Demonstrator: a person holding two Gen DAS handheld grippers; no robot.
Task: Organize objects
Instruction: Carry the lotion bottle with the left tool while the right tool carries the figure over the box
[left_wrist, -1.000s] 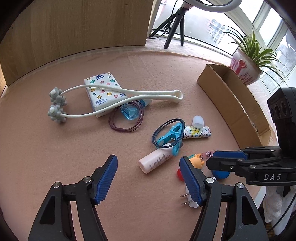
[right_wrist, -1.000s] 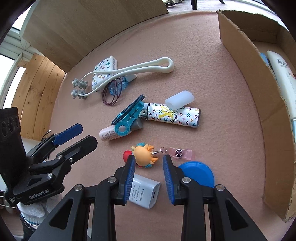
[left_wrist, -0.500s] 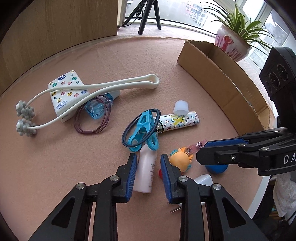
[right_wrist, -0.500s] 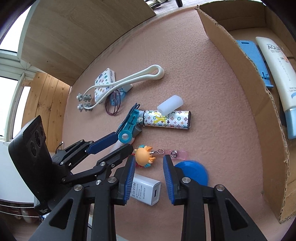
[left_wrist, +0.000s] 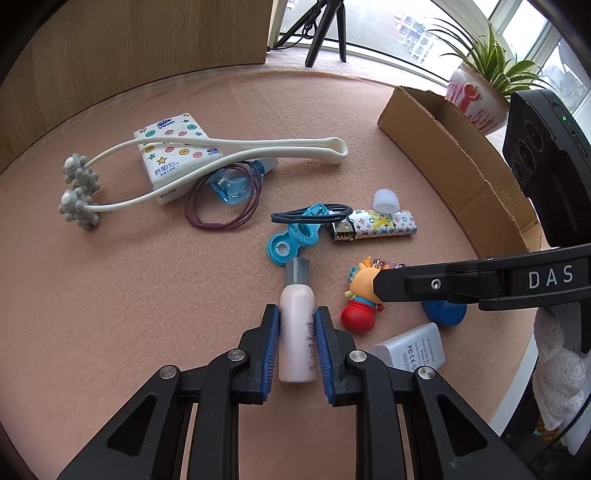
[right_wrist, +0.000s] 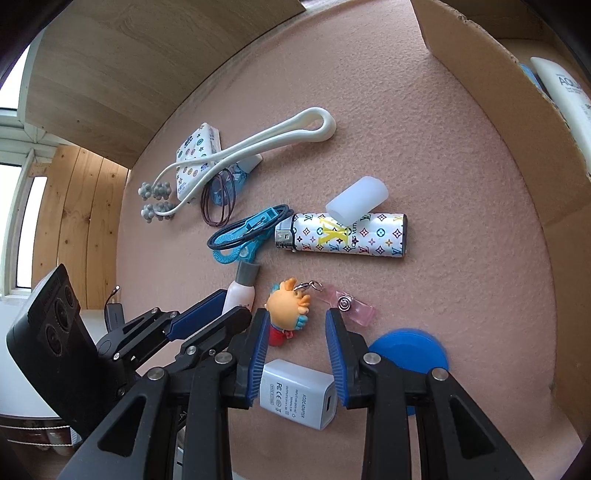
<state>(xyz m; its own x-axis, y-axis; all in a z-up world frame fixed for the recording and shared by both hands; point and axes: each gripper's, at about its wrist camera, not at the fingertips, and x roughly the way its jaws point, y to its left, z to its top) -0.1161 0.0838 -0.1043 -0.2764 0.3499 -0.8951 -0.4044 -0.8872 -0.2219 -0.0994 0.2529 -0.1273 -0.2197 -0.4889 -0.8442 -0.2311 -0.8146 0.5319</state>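
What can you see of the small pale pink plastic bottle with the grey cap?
The small pale pink plastic bottle lies flat on the pink felt mat, with small grey print on its side. Its grey cap points at the blue clip. The left gripper has both blue pads against its lower body.

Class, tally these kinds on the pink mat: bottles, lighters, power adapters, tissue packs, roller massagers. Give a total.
lotion bottle: 1
lighter: 1
power adapter: 1
tissue pack: 1
roller massager: 1
Total: 5
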